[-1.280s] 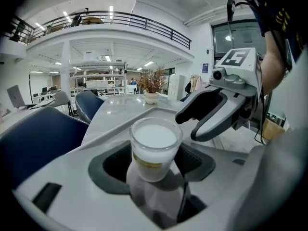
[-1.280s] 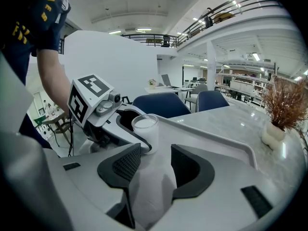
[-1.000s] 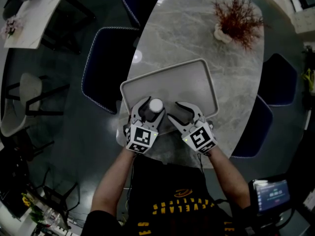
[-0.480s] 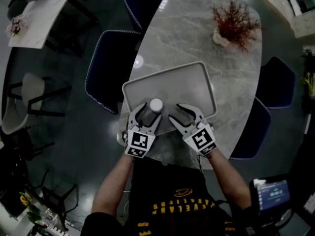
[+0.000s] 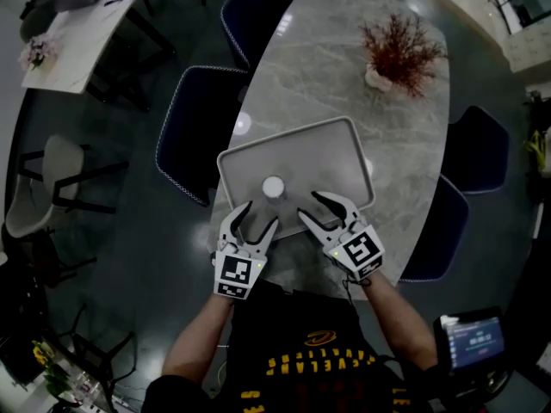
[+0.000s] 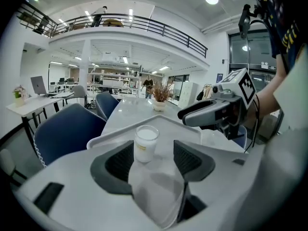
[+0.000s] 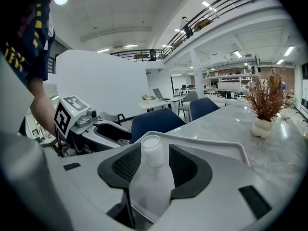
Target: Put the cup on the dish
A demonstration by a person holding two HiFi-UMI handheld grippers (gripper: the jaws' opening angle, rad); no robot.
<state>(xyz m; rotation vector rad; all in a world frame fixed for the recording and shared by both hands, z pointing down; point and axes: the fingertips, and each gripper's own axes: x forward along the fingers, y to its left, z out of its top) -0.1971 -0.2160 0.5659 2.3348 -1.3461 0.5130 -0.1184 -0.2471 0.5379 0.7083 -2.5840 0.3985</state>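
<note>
A small white cup (image 5: 273, 187) stands upright on the pale grey tray-like dish (image 5: 320, 155), near its front edge. My left gripper (image 5: 261, 215) is open just behind the cup, with its jaws clear of it. In the left gripper view the cup (image 6: 146, 143) stands a little beyond the two dark fingers (image 6: 114, 161), with a gap on each side. My right gripper (image 5: 312, 206) is open to the right of the cup, its tips over the tray's front rim. Seen from the right gripper view, the cup (image 7: 153, 149) lines up past its spread jaws, and the left gripper (image 7: 108, 131) shows at the left.
The tray lies on an oval marble table (image 5: 344, 58). A red dried plant in a white pot (image 5: 394, 54) stands at the table's far end. Dark blue chairs (image 5: 194, 136) (image 5: 475, 155) flank the table. A white desk (image 5: 69, 24) is at the far left.
My left gripper has drawn back toward the person and off the cup, which was between its jaws. The cup stays standing on the tray. The right gripper has barely shifted.
</note>
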